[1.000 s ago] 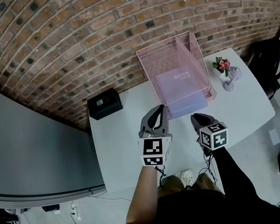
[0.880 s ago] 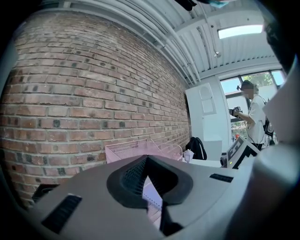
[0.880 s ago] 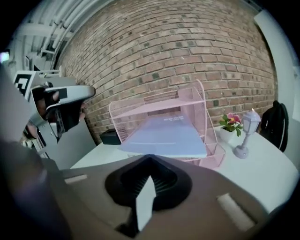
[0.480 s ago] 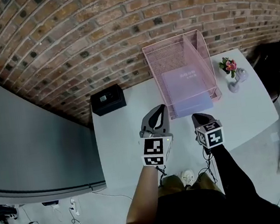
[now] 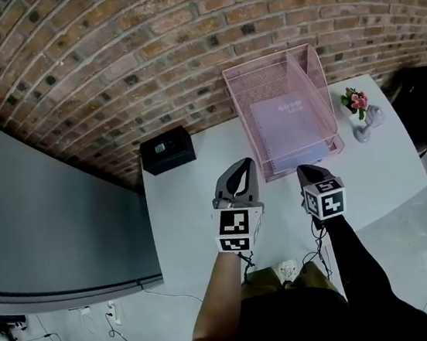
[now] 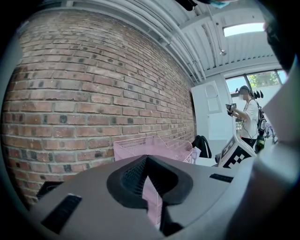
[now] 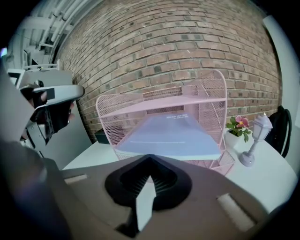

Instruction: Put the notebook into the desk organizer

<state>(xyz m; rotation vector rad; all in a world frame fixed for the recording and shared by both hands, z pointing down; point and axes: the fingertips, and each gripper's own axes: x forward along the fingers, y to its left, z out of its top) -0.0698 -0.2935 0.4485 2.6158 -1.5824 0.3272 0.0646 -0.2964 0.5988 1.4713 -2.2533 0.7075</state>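
The pink mesh desk organizer (image 5: 314,74) stands on the white table against the brick wall. A lavender notebook (image 5: 290,128) lies flat in its lower tray, its near edge at the tray's front. In the right gripper view the notebook (image 7: 168,133) sits straight ahead inside the organizer (image 7: 123,117). My right gripper (image 5: 305,169) hovers just in front of it, shut and empty. My left gripper (image 5: 243,166) hangs to the left of the organizer, jaws together with nothing between them. The left gripper view shows the organizer (image 6: 136,143) beyond the shut left gripper (image 6: 146,159).
A black box (image 5: 167,149) sits at the table's back left. A small flower pot (image 5: 355,100) and a white ornament (image 5: 366,128) stand right of the organizer. A grey partition (image 5: 49,226) borders the left. A dark bag (image 5: 423,103) lies right. A person (image 6: 248,117) stands far off.
The head view has shifted, so the organizer sits a little further right and up. The right gripper has eased slightly right. The notebook stays in the tray.
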